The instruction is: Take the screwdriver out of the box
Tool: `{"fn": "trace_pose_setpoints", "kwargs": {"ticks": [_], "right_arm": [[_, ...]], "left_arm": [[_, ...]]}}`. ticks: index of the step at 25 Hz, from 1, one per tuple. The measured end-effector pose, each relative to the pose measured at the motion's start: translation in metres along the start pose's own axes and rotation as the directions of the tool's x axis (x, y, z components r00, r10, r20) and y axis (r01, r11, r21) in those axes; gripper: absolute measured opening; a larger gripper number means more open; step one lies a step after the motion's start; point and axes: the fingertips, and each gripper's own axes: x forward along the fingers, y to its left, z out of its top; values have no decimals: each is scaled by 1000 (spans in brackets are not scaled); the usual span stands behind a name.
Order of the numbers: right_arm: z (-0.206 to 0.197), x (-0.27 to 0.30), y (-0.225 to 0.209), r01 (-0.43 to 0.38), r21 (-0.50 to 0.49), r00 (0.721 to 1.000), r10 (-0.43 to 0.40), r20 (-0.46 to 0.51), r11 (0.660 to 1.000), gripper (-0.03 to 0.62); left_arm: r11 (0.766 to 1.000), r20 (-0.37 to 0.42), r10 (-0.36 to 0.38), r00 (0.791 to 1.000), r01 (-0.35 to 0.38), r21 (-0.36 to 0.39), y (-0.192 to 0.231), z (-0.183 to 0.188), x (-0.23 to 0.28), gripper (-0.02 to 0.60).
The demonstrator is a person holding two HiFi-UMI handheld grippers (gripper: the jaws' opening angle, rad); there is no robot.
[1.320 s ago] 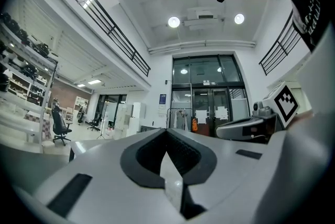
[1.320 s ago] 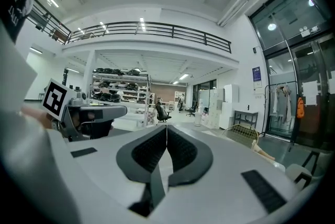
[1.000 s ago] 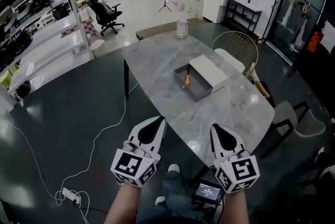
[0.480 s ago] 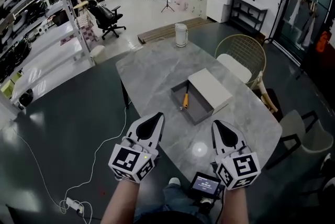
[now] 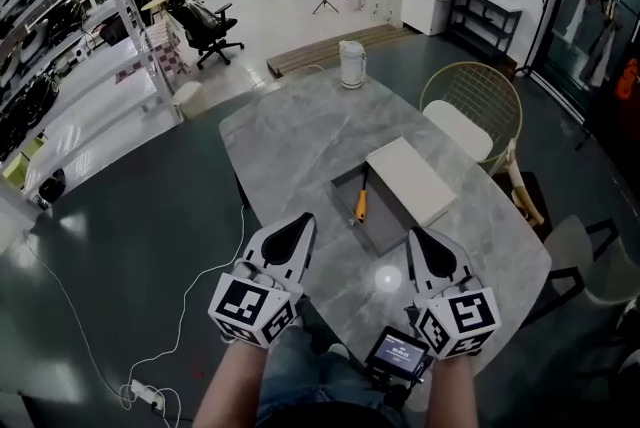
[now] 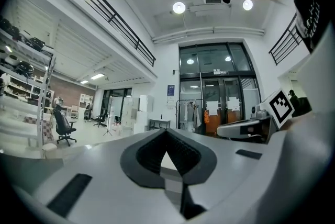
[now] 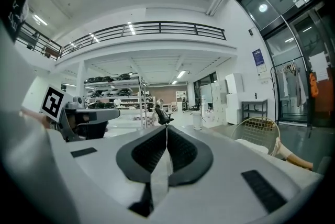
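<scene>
An open grey box (image 5: 343,188) lies on the grey marble table (image 5: 300,136). A screwdriver (image 5: 359,205) with an orange handle rests inside it near the left wall. A white lid (image 5: 411,179) covers the box's right part. My left gripper (image 5: 303,220) is shut and empty at the table's near edge, short of the box. My right gripper (image 5: 417,236) is also shut and empty, over the near edge just below the box. Both point level toward the table. In the left gripper view the left gripper (image 6: 167,131) has its jaws together, as does the right gripper (image 7: 167,127) in the right gripper view.
A white jug (image 5: 351,64) stands at the table's far end. A gold wire chair (image 5: 474,96) sits at the right side and another chair (image 5: 590,268) nearer. A white cable (image 5: 200,266) and power strip (image 5: 146,394) lie on the dark floor at left. A small screen (image 5: 398,353) hangs by my waist.
Both grippers have moved forward to the table's near edge, side by side and still shut. The box and screwdriver now lie closer in front of them.
</scene>
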Motion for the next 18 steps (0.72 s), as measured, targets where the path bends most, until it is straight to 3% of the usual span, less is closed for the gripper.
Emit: {"fn": "trace_pose_setpoints", "kwargs": {"ticks": [4,12,18], "right_arm": [[-6,17,-13,9,-11,1000,-9,-9,1000,26],[-15,63,-35,71,110,996,-65,-56,991,26],[-24,105,-49,143,217,988,-125,-95,966,26]], "left_arm": [[1000,-10,1,1000,-1,-12,21,-9,14,12],[997,-67,-75,995,73,-29,63,-29,62,12],[990,-108,-137,985,131,-57,97,-47,103,12]]}}
